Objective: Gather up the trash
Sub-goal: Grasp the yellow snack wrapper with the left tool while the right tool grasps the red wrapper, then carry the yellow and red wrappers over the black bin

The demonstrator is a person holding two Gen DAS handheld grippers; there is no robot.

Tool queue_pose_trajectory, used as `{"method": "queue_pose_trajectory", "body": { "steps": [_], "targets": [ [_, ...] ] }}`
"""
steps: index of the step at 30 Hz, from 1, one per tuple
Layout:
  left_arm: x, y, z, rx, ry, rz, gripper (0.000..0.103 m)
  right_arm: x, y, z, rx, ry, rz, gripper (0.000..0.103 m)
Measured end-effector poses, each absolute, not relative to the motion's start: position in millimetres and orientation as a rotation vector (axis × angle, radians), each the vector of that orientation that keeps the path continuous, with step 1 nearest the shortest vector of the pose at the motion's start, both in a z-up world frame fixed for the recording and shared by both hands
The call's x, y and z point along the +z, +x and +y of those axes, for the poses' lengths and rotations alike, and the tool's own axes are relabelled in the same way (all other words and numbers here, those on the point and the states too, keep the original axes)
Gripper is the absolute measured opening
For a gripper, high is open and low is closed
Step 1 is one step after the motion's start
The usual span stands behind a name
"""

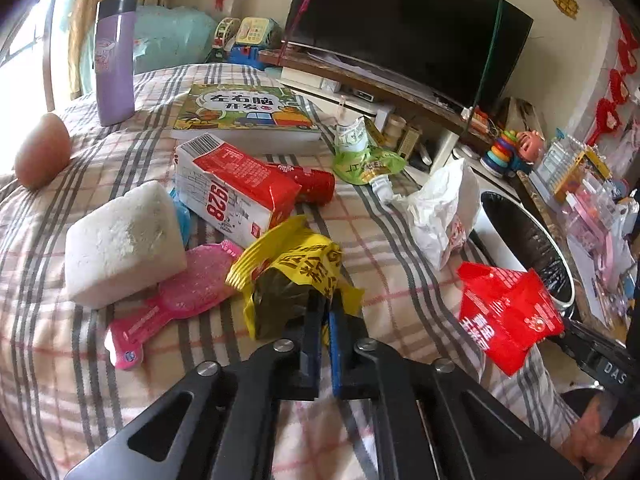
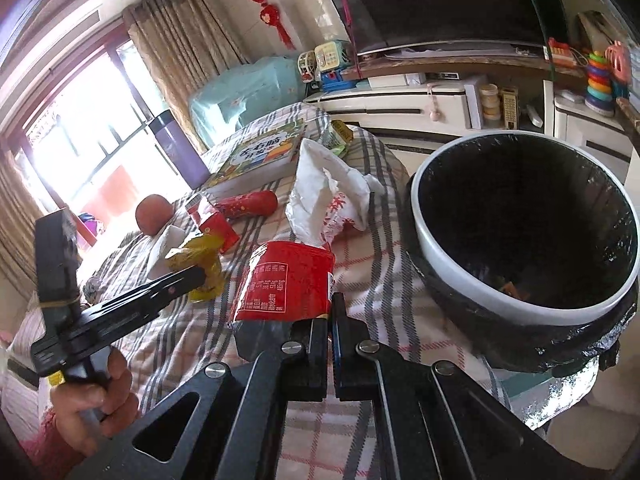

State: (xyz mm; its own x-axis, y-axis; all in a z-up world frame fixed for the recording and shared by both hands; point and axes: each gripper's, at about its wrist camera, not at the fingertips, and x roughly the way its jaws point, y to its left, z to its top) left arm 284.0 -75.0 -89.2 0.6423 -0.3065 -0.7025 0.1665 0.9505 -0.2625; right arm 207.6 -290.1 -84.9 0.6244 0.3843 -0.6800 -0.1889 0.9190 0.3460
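From left to right across the plaid bed (image 1: 120, 360), we first hold the yellow wrapper (image 1: 296, 276) in our left gripper (image 1: 326, 320), fingers closed flat on its crumpled lower edge, the packet just lifted above the blanket. Further right, our right gripper (image 2: 330, 320) has its fingers pinched shut on the bottom edge of the red wrapper (image 2: 288, 284), which stands up from the fingers. The black-lined trash bin (image 2: 440, 280) sits just right of that red wrapper, off the bed's edge, so we judge the right hand nearer and likely first to drop.
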Motion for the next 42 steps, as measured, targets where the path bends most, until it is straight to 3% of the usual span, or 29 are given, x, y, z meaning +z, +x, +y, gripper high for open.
{"method": "queue_pose_trajectory", "body": {
  "steps": [17, 42],
  "targets": [
    [-66.9, 255.1, -99.7, -0.425, -0.180, 0.814, 0.000, -73.7, 187.3, -331.9, 0.260, 0.281, 0.795, 0.001],
    [-52.9, 294.2, -192.7, -0.605, -0.095, 0.829, 0.000, -60.7, 180.1, -413.4, 0.090, 0.334, 0.749, 0.001]
  ]
}}
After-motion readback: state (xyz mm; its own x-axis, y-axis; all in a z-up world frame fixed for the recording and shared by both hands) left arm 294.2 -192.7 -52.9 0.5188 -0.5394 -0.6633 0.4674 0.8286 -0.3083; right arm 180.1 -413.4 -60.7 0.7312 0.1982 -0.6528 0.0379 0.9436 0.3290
